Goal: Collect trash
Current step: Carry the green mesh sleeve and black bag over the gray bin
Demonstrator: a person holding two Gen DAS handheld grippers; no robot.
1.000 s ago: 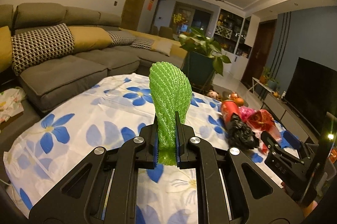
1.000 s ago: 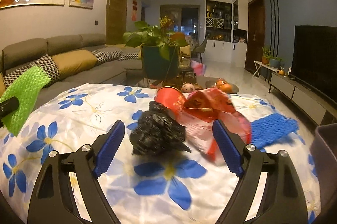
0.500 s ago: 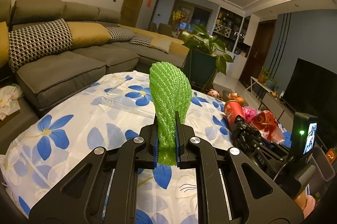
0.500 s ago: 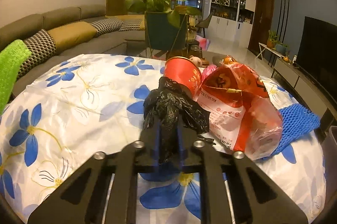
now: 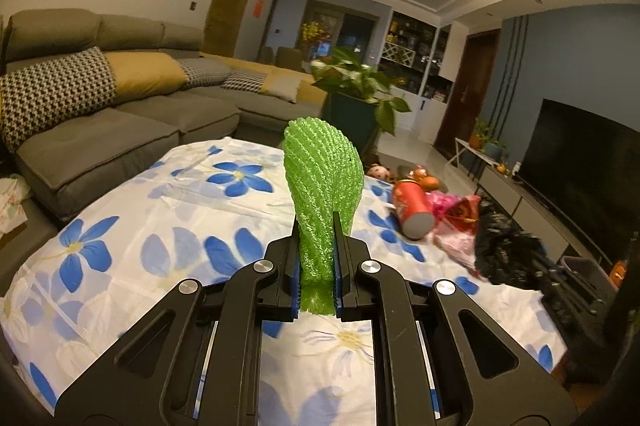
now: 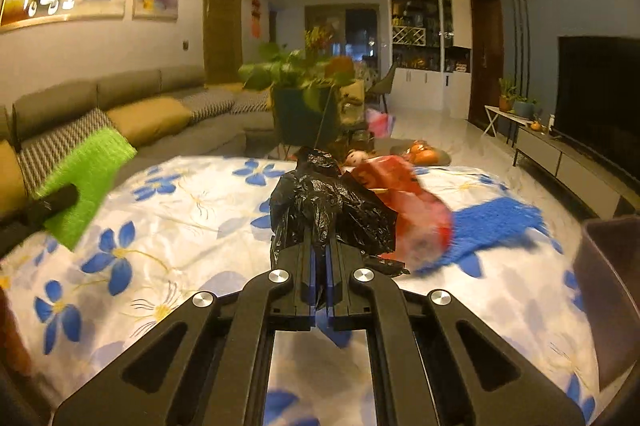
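left hand-held gripper (image 5: 316, 266) clamps green foam net (image 5: 322, 185) | right hand-held gripper (image 6: 319, 276) clamps black bag (image 6: 324, 209) | floral tablecloth (image 6: 192, 209), sofa (image 5: 120, 113)

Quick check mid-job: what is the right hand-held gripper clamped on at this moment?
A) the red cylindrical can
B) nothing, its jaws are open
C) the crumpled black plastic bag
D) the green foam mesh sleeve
C: in the right wrist view the right hand-held gripper has its jaws closed on the crumpled black plastic bag, while the green foam mesh sleeve sits in the left hand-held gripper.
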